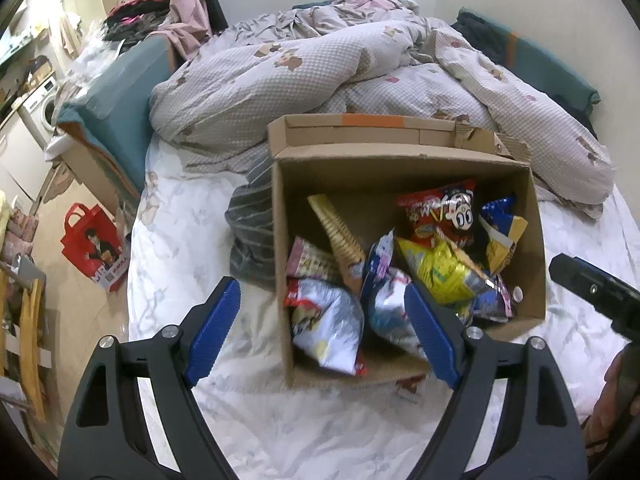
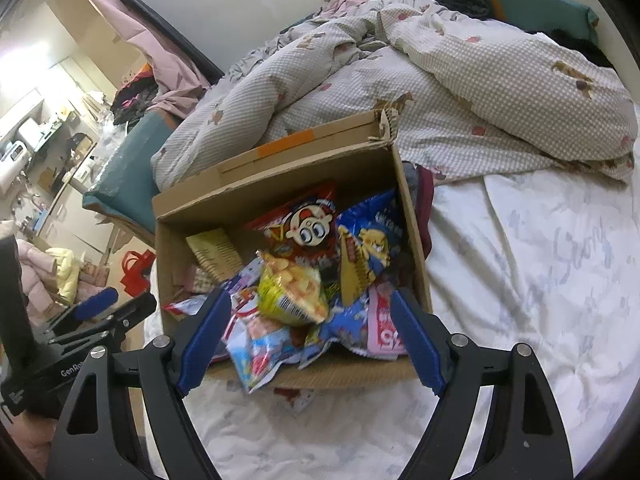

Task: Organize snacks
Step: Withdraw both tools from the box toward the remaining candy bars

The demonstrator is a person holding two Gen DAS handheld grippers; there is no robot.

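The left gripper (image 1: 322,332) hovers with its blue fingers spread wide and empty above the near edge of the cardboard box (image 1: 536,240), and the right gripper (image 2: 310,340) hangs equally wide and empty over the same rim, probably because nothing is picked at this point. The snacks (image 2: 292,292) lie heaped loosely inside the box, a red cartoon-face bag (image 2: 308,228) leaning on the far wall. The box sits on the bed (image 2: 540,280), its flap folded back to keep the opening reachable.
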